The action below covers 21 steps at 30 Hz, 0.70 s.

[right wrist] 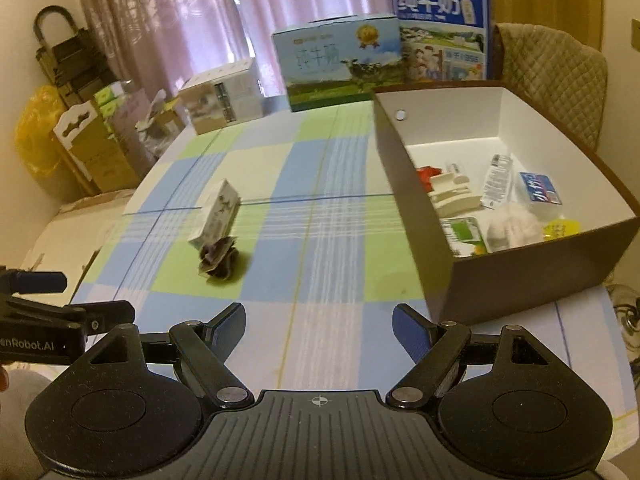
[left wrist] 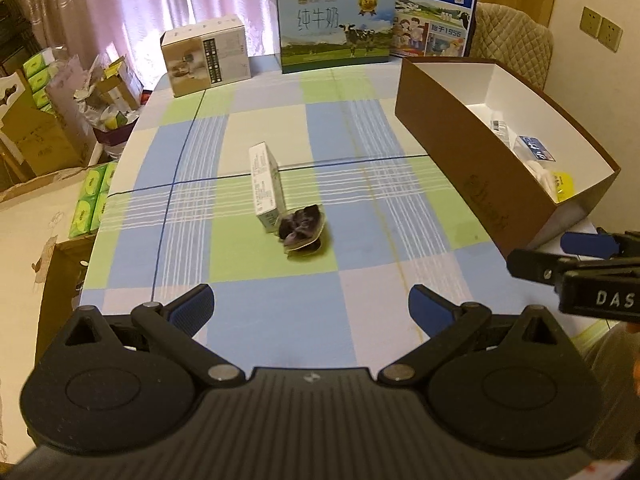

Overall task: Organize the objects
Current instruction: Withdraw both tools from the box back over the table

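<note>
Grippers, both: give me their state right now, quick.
Left gripper: open, holding nothing.
Right gripper: open, holding nothing.

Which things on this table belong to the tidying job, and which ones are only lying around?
Job: small carton, dark packet, open brown box, items already inside it.
Lying about: two milk cases, white box, green tissue packs, cardboard boxes beside the table.

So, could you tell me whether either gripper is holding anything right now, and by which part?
Nothing is held: the left gripper and right gripper are both open and empty above the table.
</note>
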### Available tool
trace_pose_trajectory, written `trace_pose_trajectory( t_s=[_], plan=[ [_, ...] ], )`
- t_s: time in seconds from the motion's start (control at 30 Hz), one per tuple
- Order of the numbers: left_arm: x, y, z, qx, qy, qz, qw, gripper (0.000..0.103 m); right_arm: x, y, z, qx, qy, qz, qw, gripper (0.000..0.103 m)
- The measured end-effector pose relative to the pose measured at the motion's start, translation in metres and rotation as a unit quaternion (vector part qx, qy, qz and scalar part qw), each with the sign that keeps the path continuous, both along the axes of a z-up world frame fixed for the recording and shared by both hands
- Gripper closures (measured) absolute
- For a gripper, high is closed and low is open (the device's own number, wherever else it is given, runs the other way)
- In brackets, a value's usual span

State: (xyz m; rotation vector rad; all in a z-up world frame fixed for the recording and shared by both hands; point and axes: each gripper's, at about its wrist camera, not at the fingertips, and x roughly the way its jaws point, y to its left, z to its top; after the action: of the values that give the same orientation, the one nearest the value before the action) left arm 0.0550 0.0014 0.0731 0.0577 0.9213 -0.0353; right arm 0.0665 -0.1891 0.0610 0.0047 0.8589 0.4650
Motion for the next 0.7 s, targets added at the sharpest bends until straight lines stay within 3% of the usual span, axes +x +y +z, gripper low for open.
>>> trace_pose_trajectory(
  t_s=[0.3, 0.53, 0.7],
  plan=[
    [-0.004, 0.019, -0.008, -0.002, -0.006, 0.024, 0.9997, 0.001, -0.009, 0.027, -0.018, -0.040, -0.004, 0.049, 0.998, 0.025],
    [0.001, 0.035, -0.017, -0.044, 0.022, 0.041, 0.9979, 0.001, -0.009, 0.037, -0.027, -0.048, 0.003, 0.065, 0.997, 0.025],
    [0.003, 0.039, -0.026, -0.030, 0.035, 0.050, 0.9977, 0.001, -0.006, 0.046, -0.032, -0.051, 0.007, 0.072, 0.996, 0.025]
  ],
)
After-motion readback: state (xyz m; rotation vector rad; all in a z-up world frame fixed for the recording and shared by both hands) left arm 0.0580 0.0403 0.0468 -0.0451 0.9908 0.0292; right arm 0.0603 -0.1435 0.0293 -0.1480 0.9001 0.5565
